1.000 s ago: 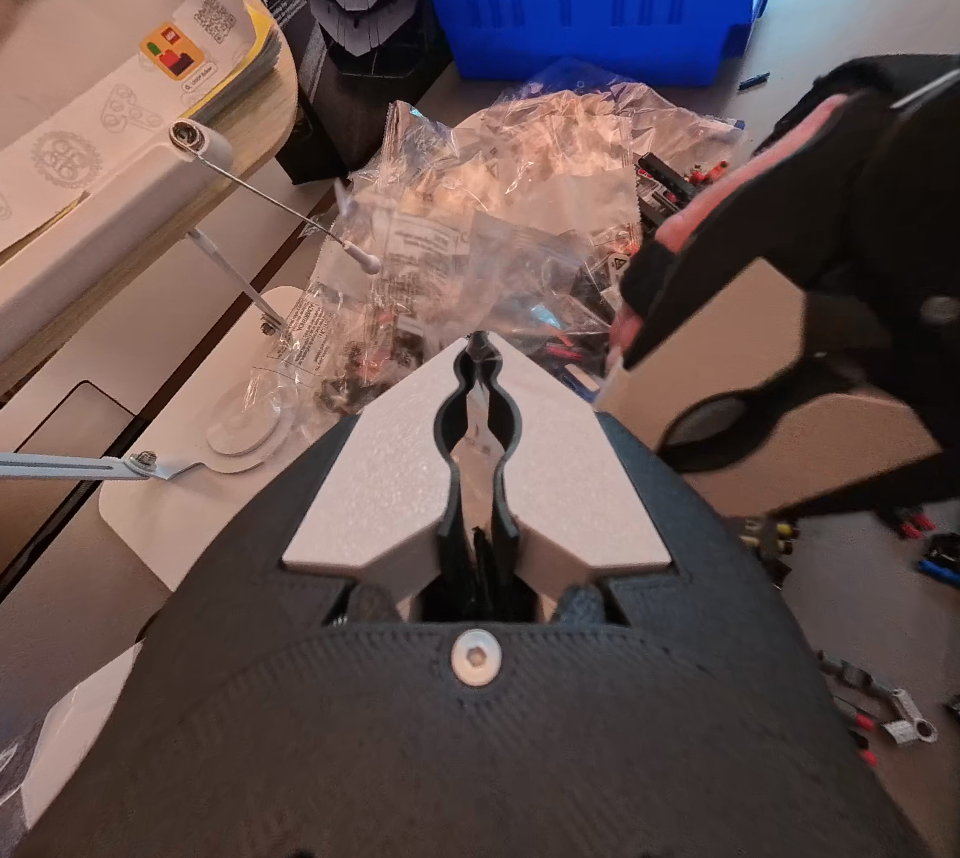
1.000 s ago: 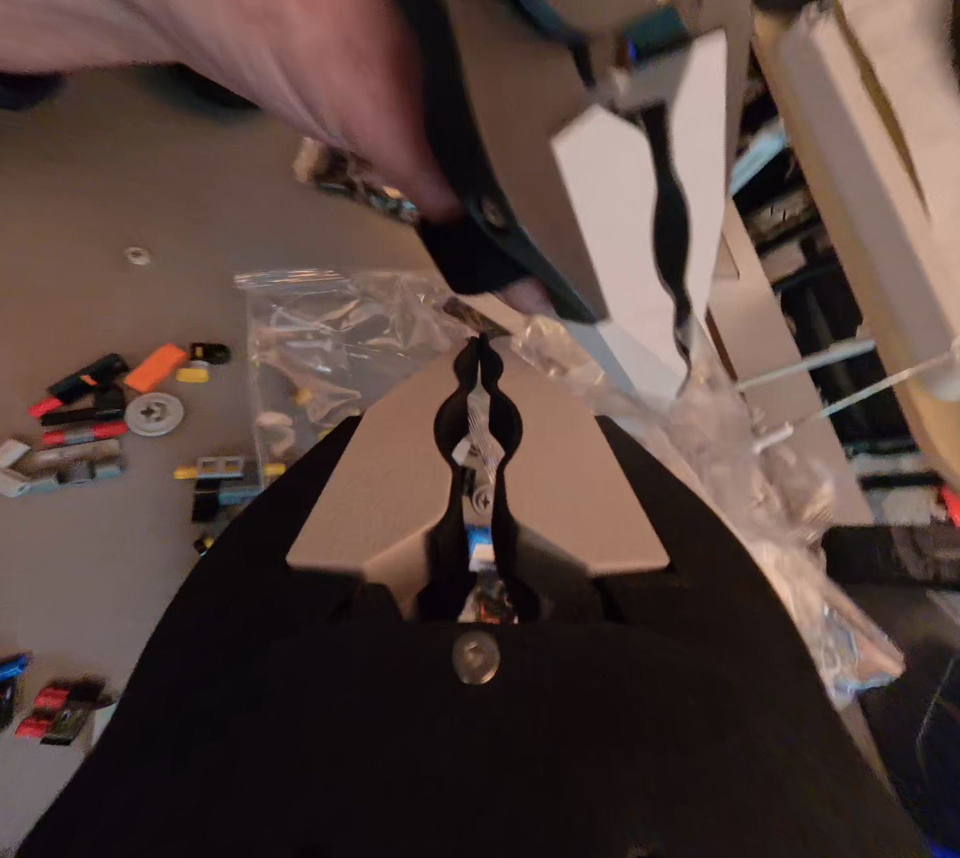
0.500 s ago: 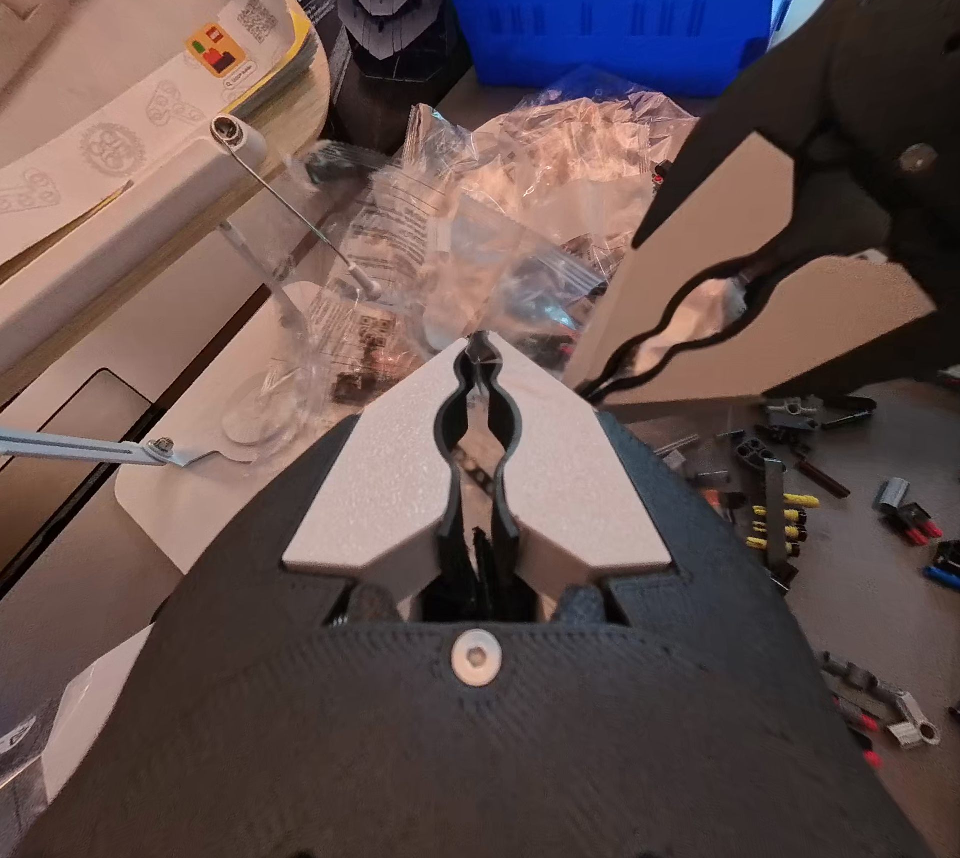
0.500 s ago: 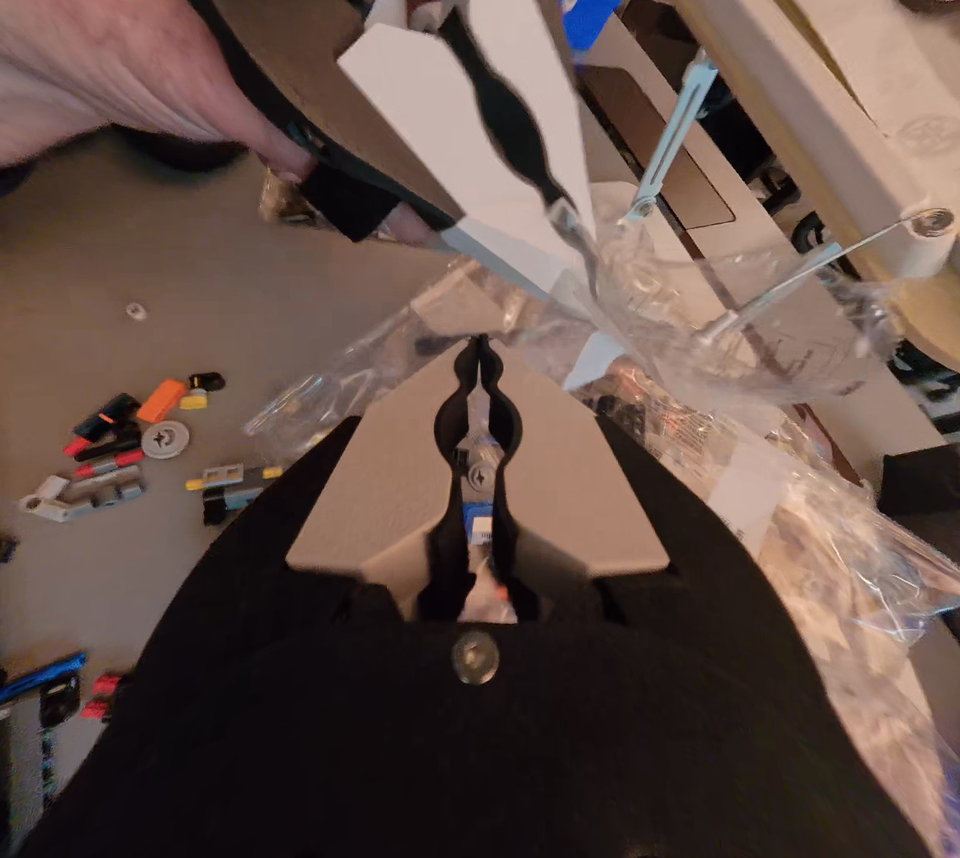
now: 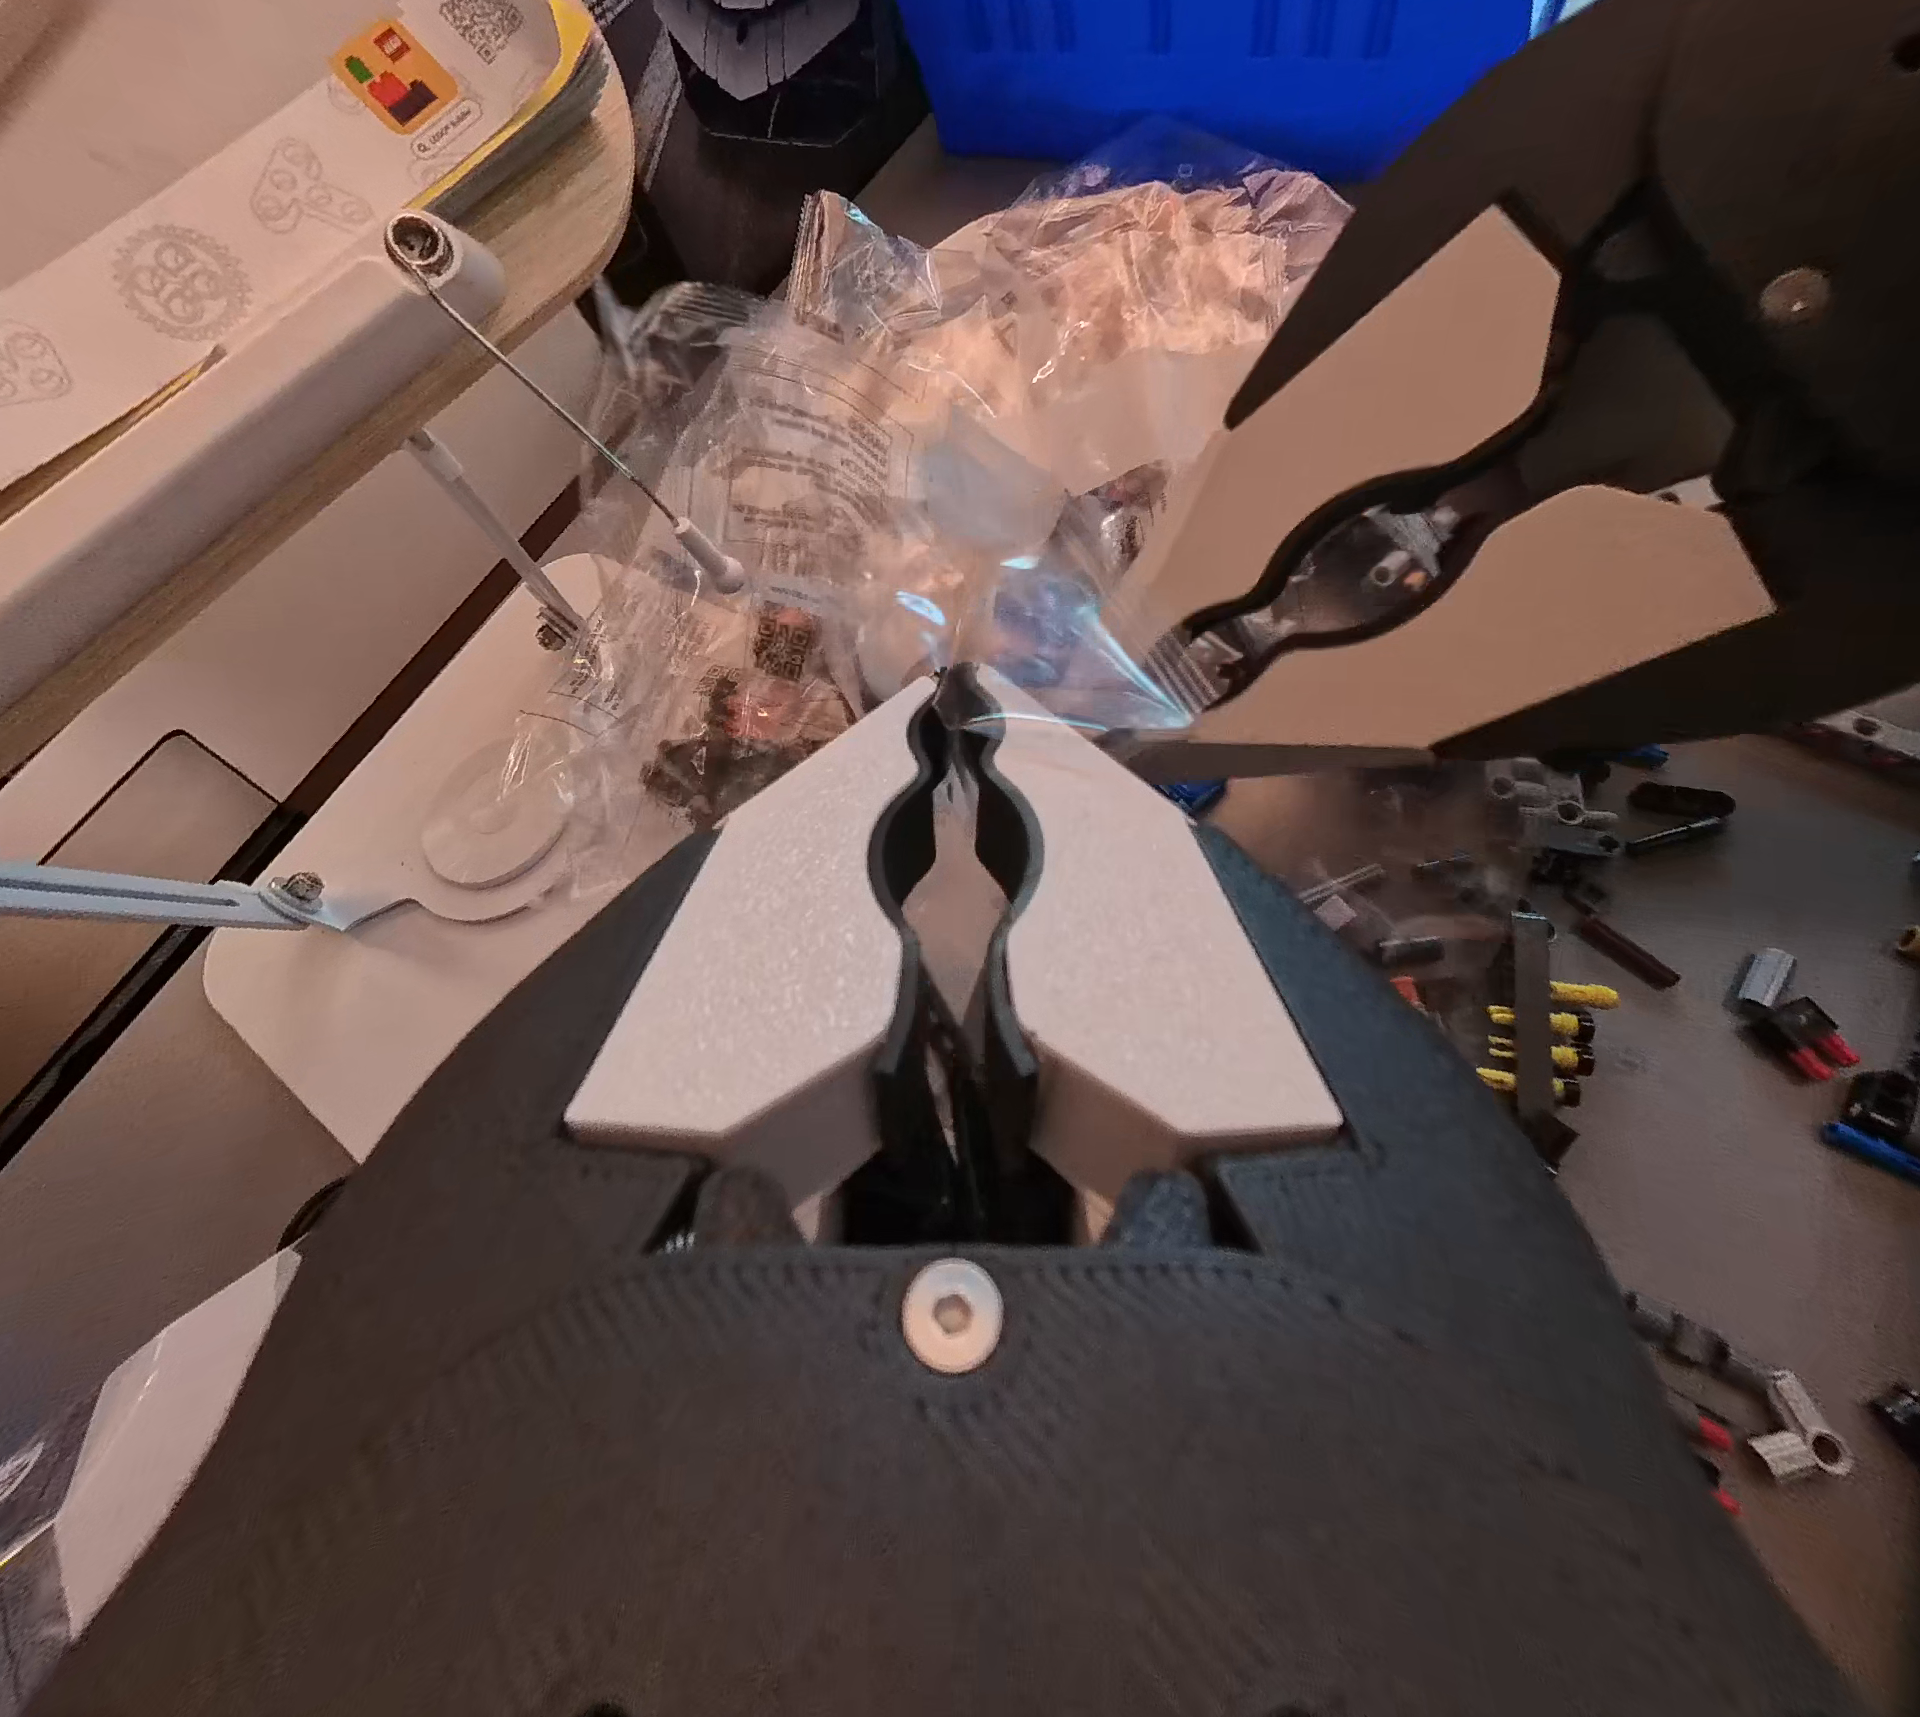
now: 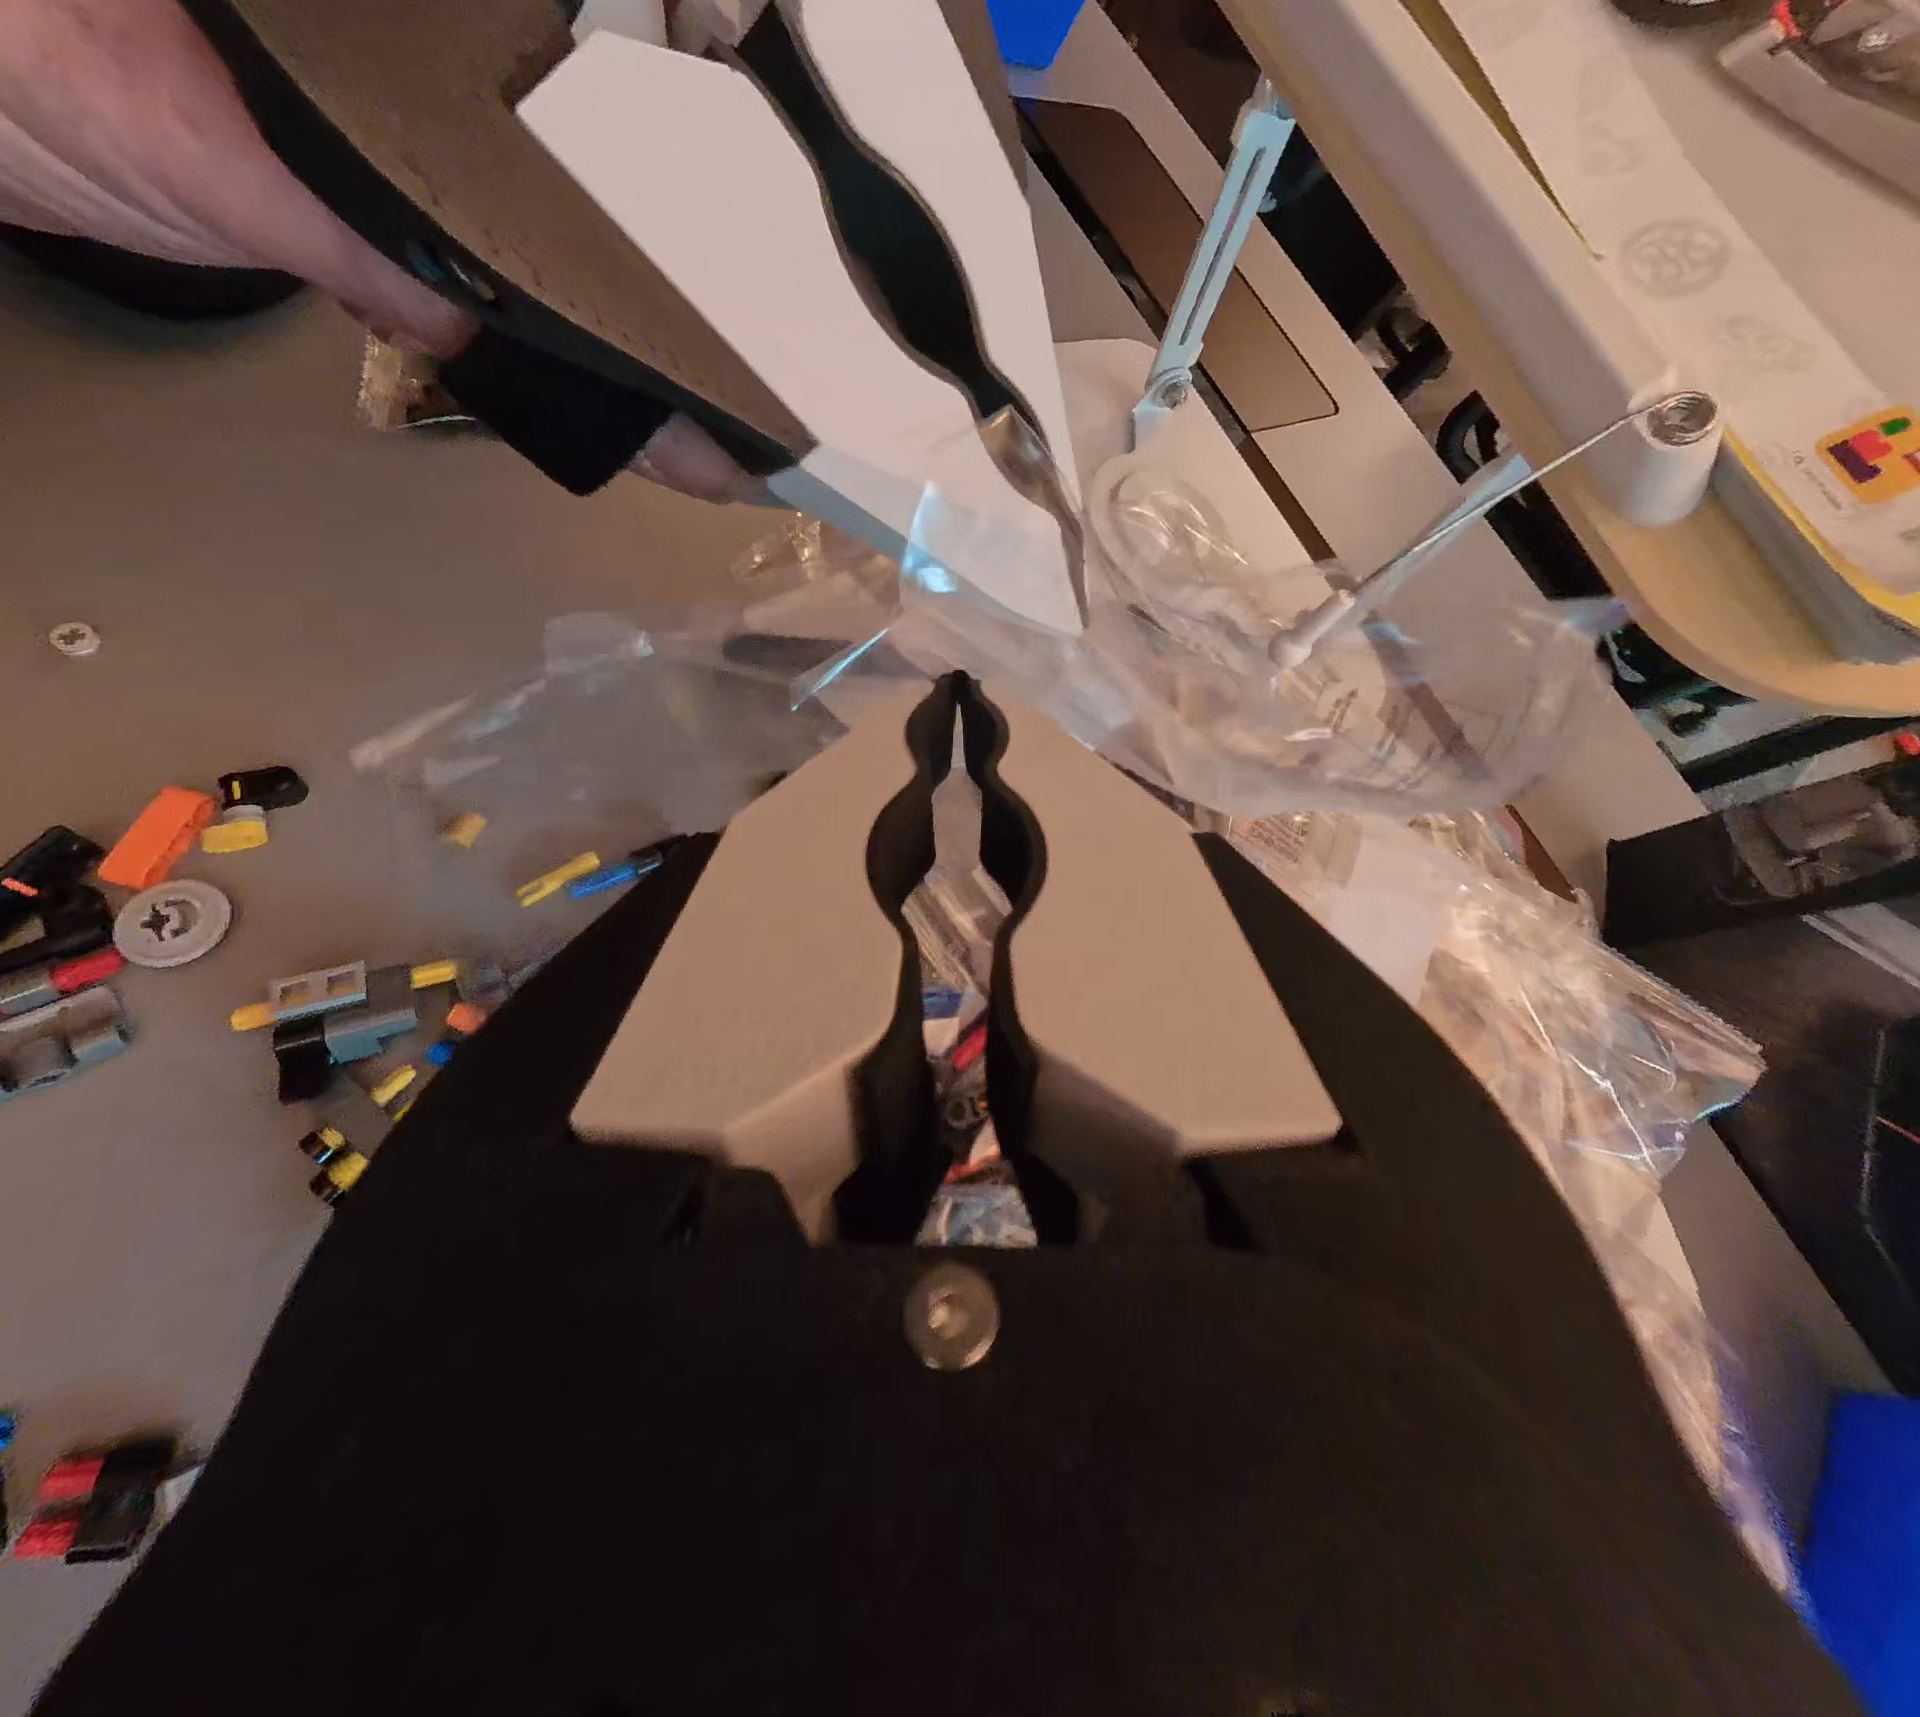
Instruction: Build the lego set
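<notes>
Bag (image 5: 831,462) of clear plastic, lego parts inside, stretched between two tools over the surface (image 5: 1714,1200): left tool (image 5: 961,696) clenched on one edge, right tool (image 6: 958,693) clenched on the other, tips nearly meeting, the bag's long axis running from the tips toward the book stand (image 5: 239,379). Loose lego pieces (image 6: 343,1013) scattered on the surface beside it; blue bin (image 5: 1226,15) behind. Against half a second ago, the tools are closer together and the film between them is pulled tauter.
</notes>
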